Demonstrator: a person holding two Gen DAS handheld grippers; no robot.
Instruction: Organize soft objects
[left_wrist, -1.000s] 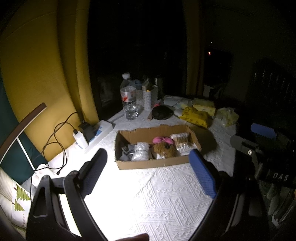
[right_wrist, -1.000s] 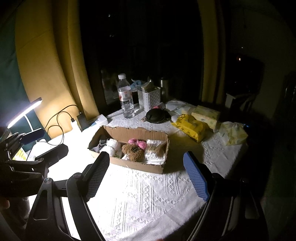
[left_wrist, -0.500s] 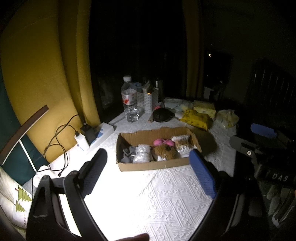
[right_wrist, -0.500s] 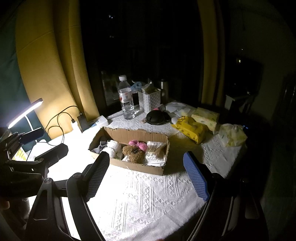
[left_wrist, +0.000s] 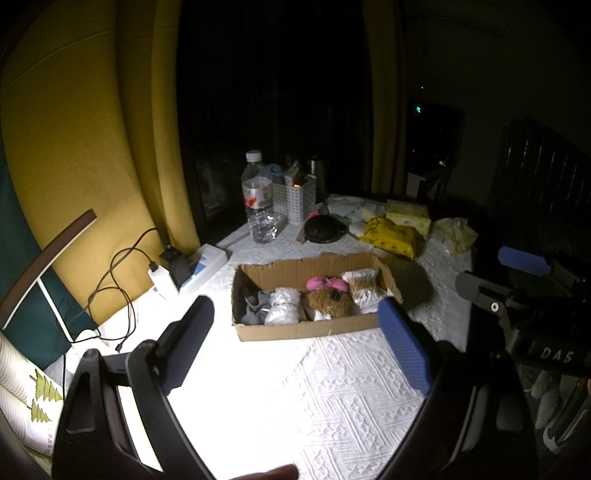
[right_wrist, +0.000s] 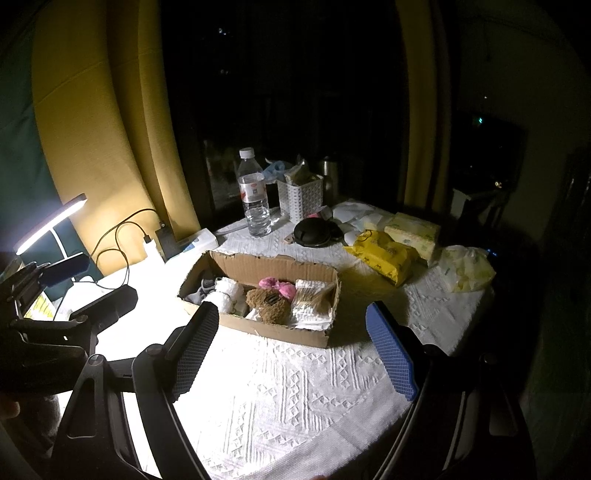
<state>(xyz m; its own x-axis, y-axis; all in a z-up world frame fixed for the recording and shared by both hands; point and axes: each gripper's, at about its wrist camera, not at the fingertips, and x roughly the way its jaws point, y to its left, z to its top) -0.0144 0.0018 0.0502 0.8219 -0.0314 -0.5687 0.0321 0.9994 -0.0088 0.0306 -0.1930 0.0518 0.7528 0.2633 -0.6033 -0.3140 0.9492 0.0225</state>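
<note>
A shallow cardboard box (left_wrist: 295, 330) (right_wrist: 273, 330) stands on a white tablecloth. It holds grey socks (left_wrist: 255, 306), a white knitted roll (left_wrist: 282, 310) (right_wrist: 227, 291), a brown plush bear (left_wrist: 328, 301) (right_wrist: 267, 302), a pink soft item (left_wrist: 327, 283) (right_wrist: 277, 286) and a clear packet of cotton swabs (left_wrist: 360, 282) (right_wrist: 310, 299). My left gripper (left_wrist: 295, 343) is open and empty, held above the cloth short of the box. My right gripper (right_wrist: 291, 347) is open and empty, also short of the box.
Behind the box stand a water bottle (left_wrist: 258, 199), a white basket (left_wrist: 293, 201), a black round case (left_wrist: 325, 229), a yellow wipes pack (left_wrist: 391, 236) and tissue packs (right_wrist: 413, 230). A power strip with chargers and cables (left_wrist: 184, 269) lies at left. A lit desk lamp (right_wrist: 51, 221) stands at left.
Both grippers have drawn back and risen a little, so the box looks slightly smaller and lower. Both stay open and empty.
</note>
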